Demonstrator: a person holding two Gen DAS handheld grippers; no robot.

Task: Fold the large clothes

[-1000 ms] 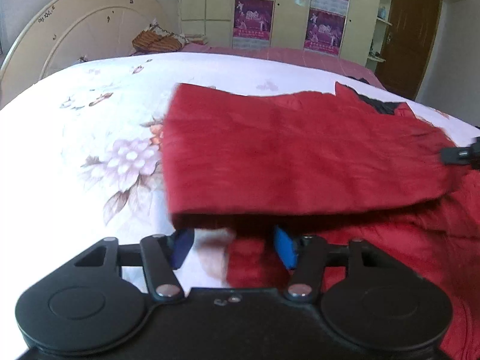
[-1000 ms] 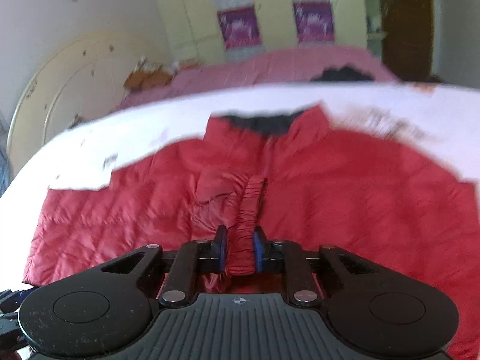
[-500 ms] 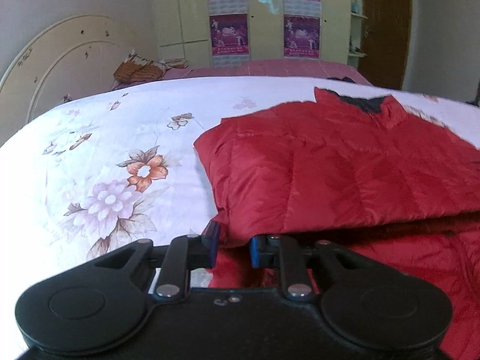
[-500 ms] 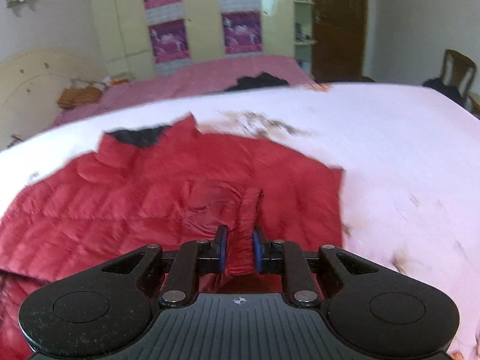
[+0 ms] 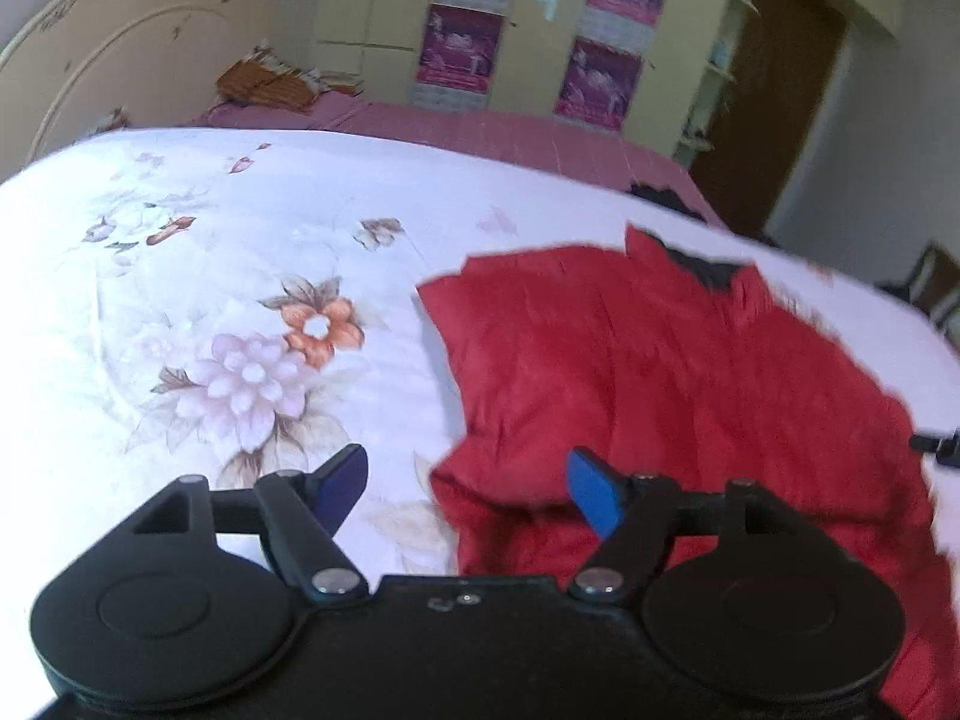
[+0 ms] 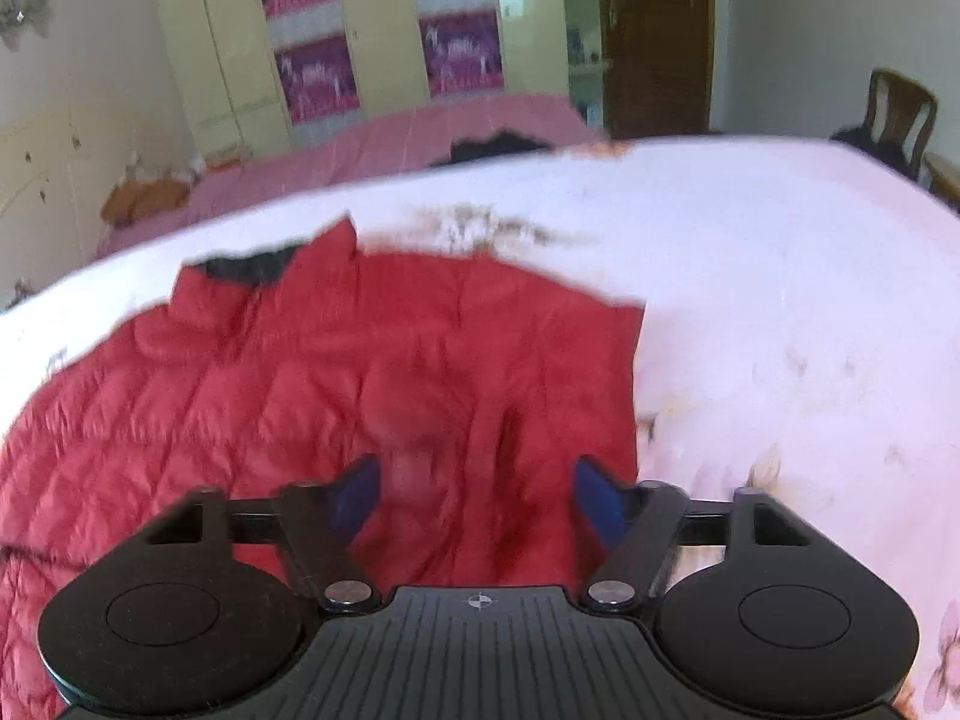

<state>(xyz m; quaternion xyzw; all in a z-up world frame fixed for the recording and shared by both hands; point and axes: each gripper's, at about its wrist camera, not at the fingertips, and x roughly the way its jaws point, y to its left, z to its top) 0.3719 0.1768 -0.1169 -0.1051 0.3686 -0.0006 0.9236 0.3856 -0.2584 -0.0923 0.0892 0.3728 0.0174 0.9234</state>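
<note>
A red quilted jacket (image 5: 672,372) with a black collar lining lies on the flowered white bedspread (image 5: 180,276), its sides folded inward. My left gripper (image 5: 468,489) hovers over the jacket's near left corner; its jaws are opening, and the blue pads press on nothing. In the right wrist view the same jacket (image 6: 288,372) fills the left and middle. My right gripper (image 6: 474,492) hangs over the jacket's folded sleeve, jaws opening, with the cloth lying loose below and between the pads. The tip of the other gripper (image 5: 939,444) shows at the left wrist view's right edge.
Beyond the white spread runs a pink bed cover (image 6: 384,144) with dark clothing (image 6: 498,144) on it. A cream headboard (image 5: 108,48) stands at the left, wardrobes with purple posters (image 6: 312,72) behind, a brown door (image 6: 654,30) and a wooden chair (image 6: 900,108) at the right.
Both grippers have let go of the jacket: the left released the near edge, the right released the sleeve cuff. Both sets of jaws now stand wide, and the left rose a little.
</note>
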